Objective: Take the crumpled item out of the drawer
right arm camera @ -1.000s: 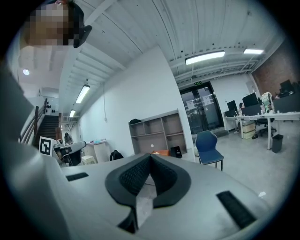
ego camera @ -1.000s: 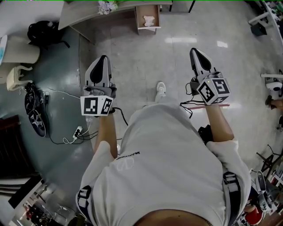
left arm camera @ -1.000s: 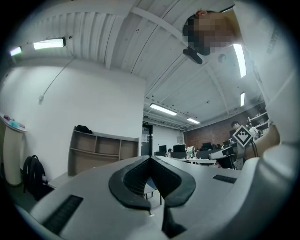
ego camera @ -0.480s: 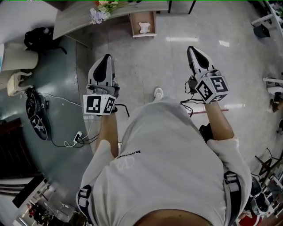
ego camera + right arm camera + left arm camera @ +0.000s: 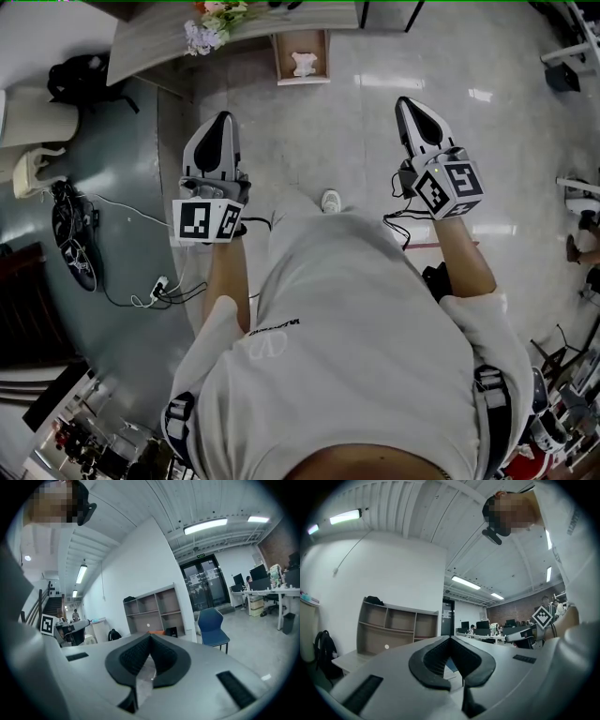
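Crumpled item (image 5: pixel 303 64): white, lies in the open drawer (image 5: pixel 277 56), the only content you can see there, well ahead of you. Your left gripper (image 5: pixel 222 120) and right gripper (image 5: pixel 406 101) are both clenched and empty. Reach in like that and you will likely shove the item deeper or knock the drawer wall.

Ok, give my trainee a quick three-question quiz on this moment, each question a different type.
1. True or false: the crumpled item lies in the open drawer, and neither gripper has reached it.
2. Multiple choice: the left gripper is A) shut and empty, B) shut on the crumpled item, C) wide open.
3. Fill in: the flowers stand on the ____, left of the drawer in the head view.

Key: 1 true; 2 A; 3 desk.
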### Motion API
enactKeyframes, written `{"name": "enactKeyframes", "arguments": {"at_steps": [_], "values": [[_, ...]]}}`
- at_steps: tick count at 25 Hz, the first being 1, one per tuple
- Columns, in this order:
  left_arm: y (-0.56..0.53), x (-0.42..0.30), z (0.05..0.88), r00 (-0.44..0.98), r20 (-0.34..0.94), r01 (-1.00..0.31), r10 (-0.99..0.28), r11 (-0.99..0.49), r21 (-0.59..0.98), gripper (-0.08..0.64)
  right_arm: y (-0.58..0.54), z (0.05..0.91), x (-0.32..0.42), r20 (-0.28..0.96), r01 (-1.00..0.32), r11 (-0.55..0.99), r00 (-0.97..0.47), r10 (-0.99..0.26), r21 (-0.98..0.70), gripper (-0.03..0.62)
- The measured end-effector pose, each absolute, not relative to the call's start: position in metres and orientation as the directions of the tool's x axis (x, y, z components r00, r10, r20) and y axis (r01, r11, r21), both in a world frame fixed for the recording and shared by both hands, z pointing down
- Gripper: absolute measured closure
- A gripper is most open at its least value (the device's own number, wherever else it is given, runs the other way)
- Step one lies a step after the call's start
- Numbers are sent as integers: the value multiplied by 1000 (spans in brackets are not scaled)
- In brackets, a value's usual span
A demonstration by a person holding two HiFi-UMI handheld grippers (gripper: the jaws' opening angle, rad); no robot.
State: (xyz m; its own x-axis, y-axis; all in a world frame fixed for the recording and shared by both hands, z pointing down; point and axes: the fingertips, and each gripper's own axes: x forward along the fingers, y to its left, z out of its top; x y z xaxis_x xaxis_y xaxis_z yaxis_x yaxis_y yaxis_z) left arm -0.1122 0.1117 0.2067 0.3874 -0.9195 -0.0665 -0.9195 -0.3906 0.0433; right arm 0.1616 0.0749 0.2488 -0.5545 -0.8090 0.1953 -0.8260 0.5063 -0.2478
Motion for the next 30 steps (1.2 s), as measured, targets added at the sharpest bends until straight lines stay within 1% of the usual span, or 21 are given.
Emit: {"name": "enactKeyframes", "arguments": {"at_steps": [8, 16, 26, 30], "values": [[81, -112, 226, 410, -43, -909, -911, -412, 70, 560, 53, 264, 154, 232, -833, 496, -547, -804, -244, 591], [12, -109, 250, 465, -21, -881, -885, -465, 88, 560, 0, 278, 143, 263, -850, 478, -524, -810, -221, 591], [-76, -96, 336, 571, 77, -816, -817, -555, 159, 560, -85, 328, 72, 317, -835, 525, -549, -774, -166, 591], [-108, -94, 371, 581, 132, -809, -803, -552, 202, 560, -120, 355, 54, 357, -840, 520, -538, -763, -155, 591]]}}
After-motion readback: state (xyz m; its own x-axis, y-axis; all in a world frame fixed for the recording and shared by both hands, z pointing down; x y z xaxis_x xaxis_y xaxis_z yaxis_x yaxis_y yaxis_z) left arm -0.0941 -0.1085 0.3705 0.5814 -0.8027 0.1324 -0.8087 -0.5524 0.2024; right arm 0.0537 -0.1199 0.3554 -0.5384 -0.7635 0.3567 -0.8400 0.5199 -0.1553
